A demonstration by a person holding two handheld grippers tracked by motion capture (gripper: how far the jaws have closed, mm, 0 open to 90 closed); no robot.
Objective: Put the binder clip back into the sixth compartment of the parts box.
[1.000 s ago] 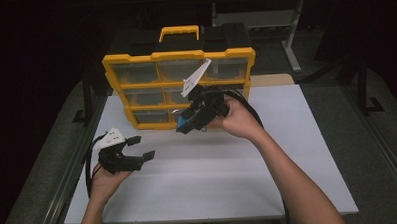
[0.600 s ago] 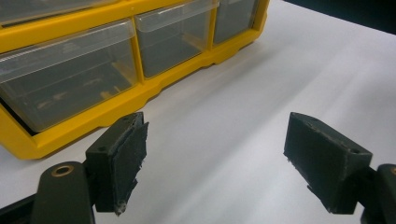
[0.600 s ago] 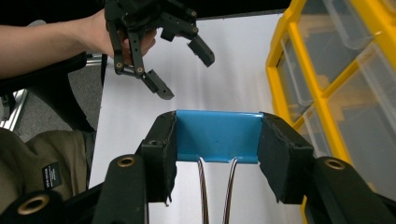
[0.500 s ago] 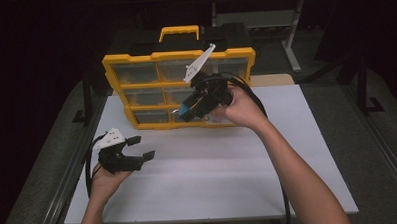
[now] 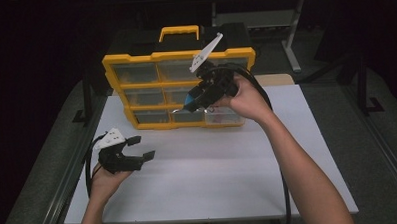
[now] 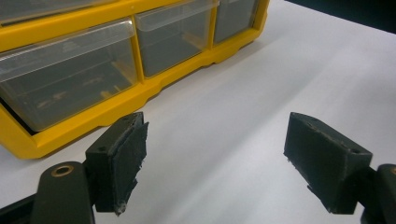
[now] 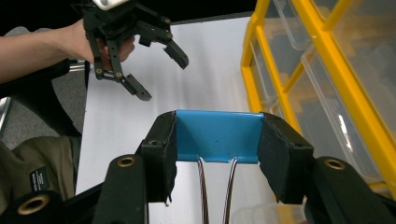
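1. In the high view the right gripper sits just above the middle of the frame, held up against the front of the yellow organiser, near its lower drawers.
2. Its jaws are closed on a small blue part; in the right gripper view that part spans the gap between the two black pads, centre of the frame, with two thin wires running down from its lower edge.
3. In the high view the blue part shows as a small patch at the gripper's tip, in front of the organiser's middle row.
4. The left gripper rests low at the lower left of the high view, on the white table, well apart from the organiser.
5. Its jaws stand wide with nothing between them; the left gripper view shows bare white table between the two pads.
6. The organiser fills the upper left of the left gripper view, its clear drawers shut.
7. The left gripper also appears at the upper left of the right gripper view.
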